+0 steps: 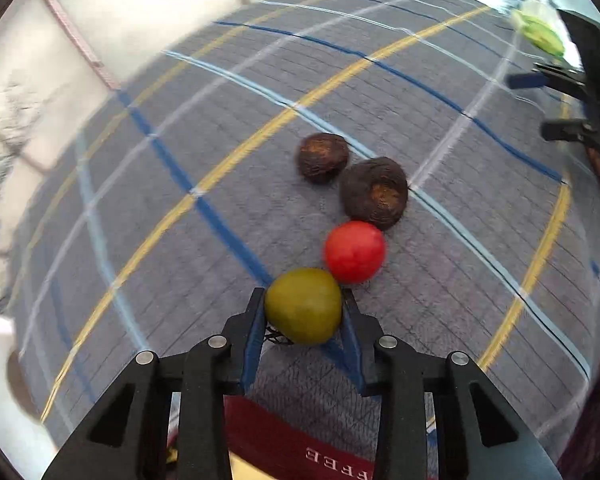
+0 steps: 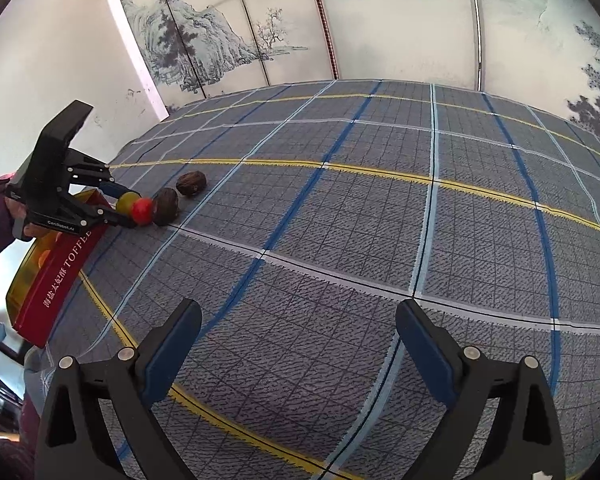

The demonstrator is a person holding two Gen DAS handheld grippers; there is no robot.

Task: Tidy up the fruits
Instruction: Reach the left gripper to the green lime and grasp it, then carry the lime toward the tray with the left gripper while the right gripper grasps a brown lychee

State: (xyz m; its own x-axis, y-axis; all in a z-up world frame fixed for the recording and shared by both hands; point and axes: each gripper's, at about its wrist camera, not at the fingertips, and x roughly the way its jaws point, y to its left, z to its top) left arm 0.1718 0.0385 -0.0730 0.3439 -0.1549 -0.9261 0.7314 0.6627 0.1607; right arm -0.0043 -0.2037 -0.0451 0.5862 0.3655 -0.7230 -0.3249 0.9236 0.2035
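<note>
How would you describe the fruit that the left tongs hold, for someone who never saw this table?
On the plaid tablecloth, four round fruits lie in a row beside the red toffee box. The yellow-green fruit is at the box end, gripped by the left tongs. Its neighbour is a red fruit; the other two are dark brown and rough.

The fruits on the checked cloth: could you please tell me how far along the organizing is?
Done: something orange shows inside the red box. In hand: the left gripper is shut on the yellow-green fruit. Left: the red fruit and two brown fruits lie on the cloth; the right gripper is open, empty.
</note>
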